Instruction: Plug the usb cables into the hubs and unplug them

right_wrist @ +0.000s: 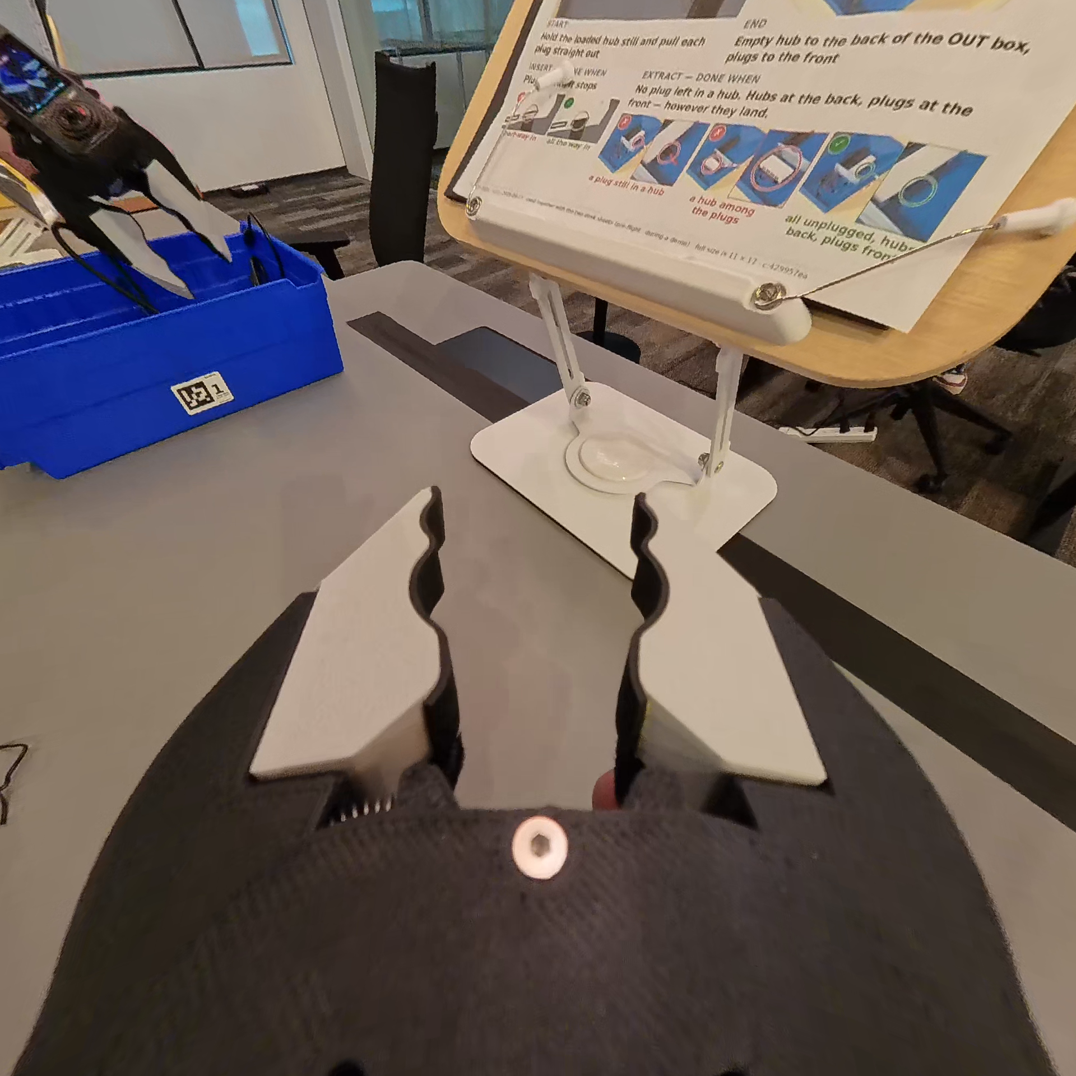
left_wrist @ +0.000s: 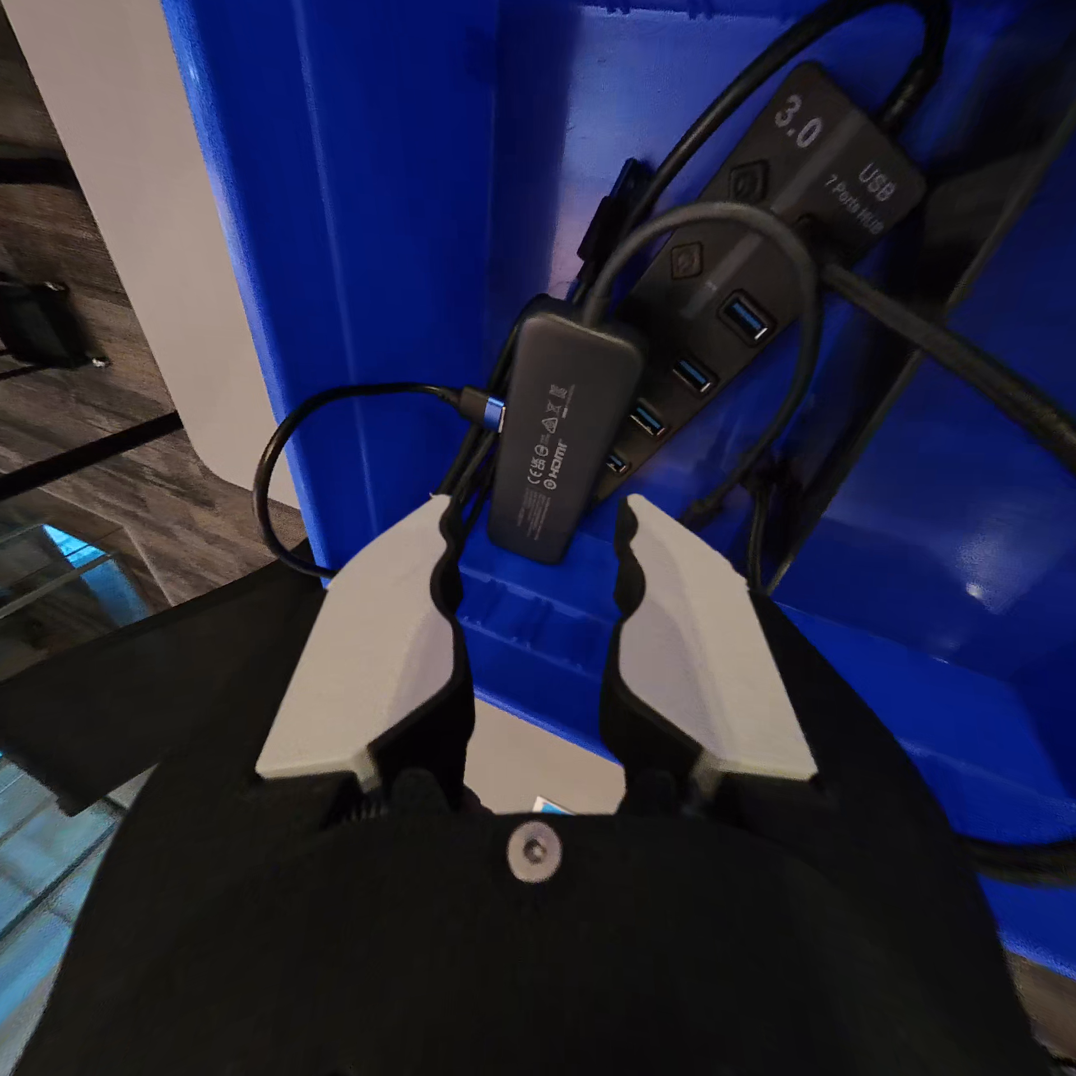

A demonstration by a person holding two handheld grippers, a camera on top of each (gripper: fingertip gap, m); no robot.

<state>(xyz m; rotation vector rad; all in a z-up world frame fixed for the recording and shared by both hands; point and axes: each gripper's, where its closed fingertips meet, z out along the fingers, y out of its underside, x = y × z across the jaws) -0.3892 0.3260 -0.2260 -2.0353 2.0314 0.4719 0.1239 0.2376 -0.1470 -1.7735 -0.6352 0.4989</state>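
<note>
The desk (right_wrist: 244, 524) has a grey top crossed by a dark strip (right_wrist: 873, 634) running from far left to near right. The floor (right_wrist: 862, 402) beyond the desk is dark, mottled carpet. A white wall (right_wrist: 233, 134) with a glazed panel (right_wrist: 151, 29) stands at far left. A dark chair back (right_wrist: 402, 151) rises behind the desk, and an office chair base (right_wrist: 937, 431) sits on the floor at right.
</note>
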